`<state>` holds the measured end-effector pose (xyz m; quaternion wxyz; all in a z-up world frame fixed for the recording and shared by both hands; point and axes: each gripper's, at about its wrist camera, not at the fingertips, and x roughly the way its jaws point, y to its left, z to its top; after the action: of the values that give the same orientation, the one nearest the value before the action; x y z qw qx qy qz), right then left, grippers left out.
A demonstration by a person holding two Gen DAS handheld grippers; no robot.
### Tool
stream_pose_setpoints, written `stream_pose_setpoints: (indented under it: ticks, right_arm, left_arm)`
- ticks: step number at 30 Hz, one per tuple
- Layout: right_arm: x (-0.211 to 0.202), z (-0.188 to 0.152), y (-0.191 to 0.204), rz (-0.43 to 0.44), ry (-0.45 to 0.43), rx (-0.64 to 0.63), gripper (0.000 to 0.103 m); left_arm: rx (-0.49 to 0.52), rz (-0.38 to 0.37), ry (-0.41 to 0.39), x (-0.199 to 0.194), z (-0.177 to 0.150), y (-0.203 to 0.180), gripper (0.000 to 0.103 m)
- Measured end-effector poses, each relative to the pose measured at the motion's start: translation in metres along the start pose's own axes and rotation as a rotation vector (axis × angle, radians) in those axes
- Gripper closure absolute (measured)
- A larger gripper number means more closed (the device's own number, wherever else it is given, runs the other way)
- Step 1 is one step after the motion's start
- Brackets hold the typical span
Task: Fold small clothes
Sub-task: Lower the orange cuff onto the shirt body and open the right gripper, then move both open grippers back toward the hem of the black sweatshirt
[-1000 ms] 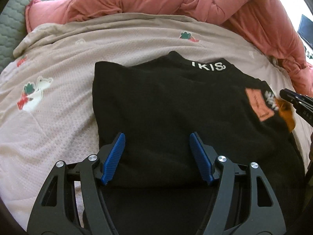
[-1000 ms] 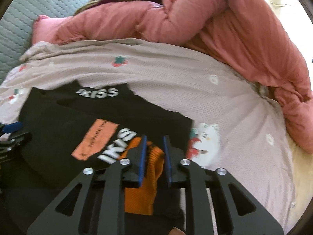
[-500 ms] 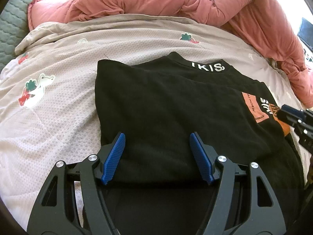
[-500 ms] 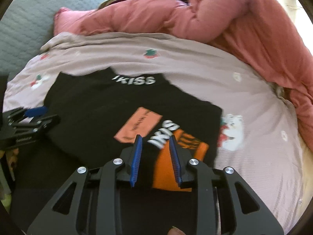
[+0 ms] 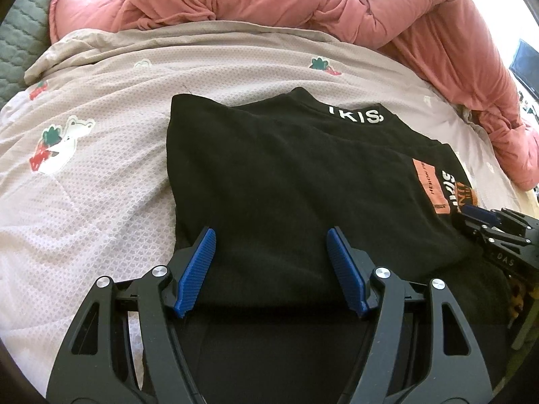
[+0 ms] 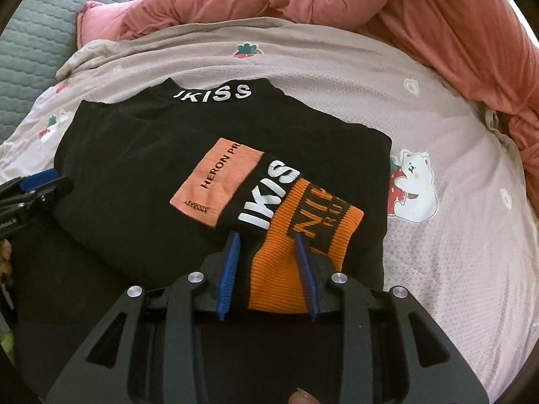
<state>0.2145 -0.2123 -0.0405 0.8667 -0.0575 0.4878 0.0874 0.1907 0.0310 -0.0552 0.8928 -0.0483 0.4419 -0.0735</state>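
A black top (image 5: 286,175) with white "IKISS" lettering at the collar lies folded on the bed; it also shows in the right wrist view (image 6: 134,168). Its sleeve end with a salmon patch (image 6: 215,185) and an orange cuff (image 6: 303,245) lies folded across the body on the right. My left gripper (image 5: 271,235) is open over the near edge of the top, holding nothing. My right gripper (image 6: 267,239) is open, its jaws either side of the orange cuff and not closed on it. The right gripper also shows in the left wrist view (image 5: 485,222).
A beige quilt (image 5: 101,168) with bear and strawberry prints covers the bed. A bunched pink duvet (image 5: 303,3) lies along the far side and right. A grey-green quilted headboard (image 6: 30,50) is at the far left. The near bed edge is dark.
My right gripper has laid the sleeve across the top, opened and let go of the orange cuff. The left gripper has stayed open and barely moved.
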Motion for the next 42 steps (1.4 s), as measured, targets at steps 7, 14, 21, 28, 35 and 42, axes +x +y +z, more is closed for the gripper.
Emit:
stream_pose_setpoints:
  ticks: [7,14,21,28,35,42]
  right_arm:
    - [-0.007,0.002,-0.002,0.006,-0.006,0.011,0.067]
    - [-0.018,-0.002,-0.004,0.011,-0.013,0.038,0.055]
    - [-0.027,-0.002,-0.003,0.014,-0.03,0.052,0.042]
    - [-0.032,-0.003,-0.002,0.008,-0.038,0.051,0.036]
    - [-0.04,-0.004,-0.002,0.009,-0.06,0.056,0.014]
    - [-0.045,-0.004,-0.002,0.016,-0.066,0.064,0.012]
  left_arm:
    - [-0.005,-0.002,0.002,-0.006,-0.002,0.0,0.042]
    - [-0.014,0.0,-0.001,-0.013,-0.005,0.002,0.042]
    - [-0.033,0.007,-0.023,-0.024,-0.008,0.008,0.042]
    - [-0.047,0.013,-0.039,-0.033,-0.009,0.012,0.038]
    - [-0.051,0.022,-0.061,-0.045,-0.012,0.013,0.028]
    - [-0.04,0.019,-0.096,-0.06,-0.012,0.011,0.01]
